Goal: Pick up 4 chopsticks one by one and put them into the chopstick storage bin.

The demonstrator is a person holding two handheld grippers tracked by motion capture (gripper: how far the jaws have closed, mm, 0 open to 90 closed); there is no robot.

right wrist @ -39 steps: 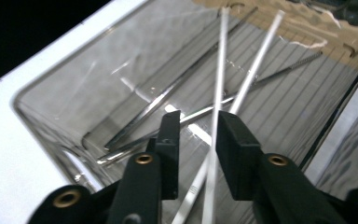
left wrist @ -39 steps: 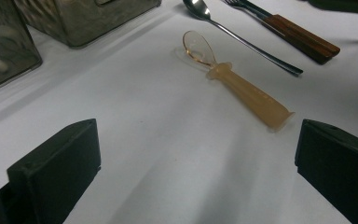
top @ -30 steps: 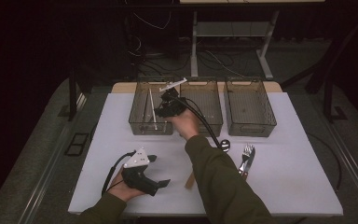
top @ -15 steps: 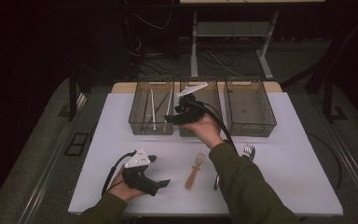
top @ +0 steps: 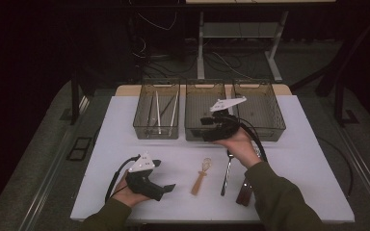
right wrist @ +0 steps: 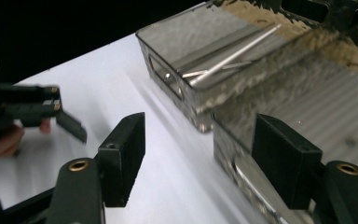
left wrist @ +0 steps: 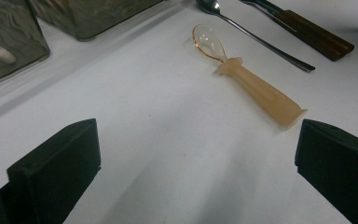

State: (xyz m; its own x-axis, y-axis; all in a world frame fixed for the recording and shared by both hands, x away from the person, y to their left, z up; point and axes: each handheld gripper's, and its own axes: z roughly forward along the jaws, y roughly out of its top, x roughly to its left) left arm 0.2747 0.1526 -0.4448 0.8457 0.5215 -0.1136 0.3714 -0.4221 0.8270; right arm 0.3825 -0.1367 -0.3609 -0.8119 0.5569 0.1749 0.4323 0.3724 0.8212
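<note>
My right gripper (top: pixel 207 129) hovers at the front wall of the middle clear bin (top: pixel 198 98), its jaws pointing left. In the right gripper view the right gripper (right wrist: pixel 203 161) is open; its jaws have just been opening and hold nothing. My left gripper (top: pixel 169 187) rests low at the table's front left, and in its own view it (left wrist: pixel 196 177) stands wide open over bare white table. A translucent orange spoon (left wrist: pixel 247 84) lies just beyond its jaws, also seen mid-table as the orange spoon (top: pixel 201 175).
The left bin (top: pixel 139 126) holds long thin utensils (right wrist: pixel 233 56); the right bin (top: pixel 275 115) stands beside the middle one. A metal spoon (top: pixel 227 171) and a dark-handled utensil (top: pixel 244 190) lie right of the orange spoon. The white table (top: pixel 115 144) ends near the hands.
My right hand has swung from the left bin rightward to the middle bin's front, uncovering the orange spoon. Its jaws stand wider apart. The left gripper has stayed put.
</note>
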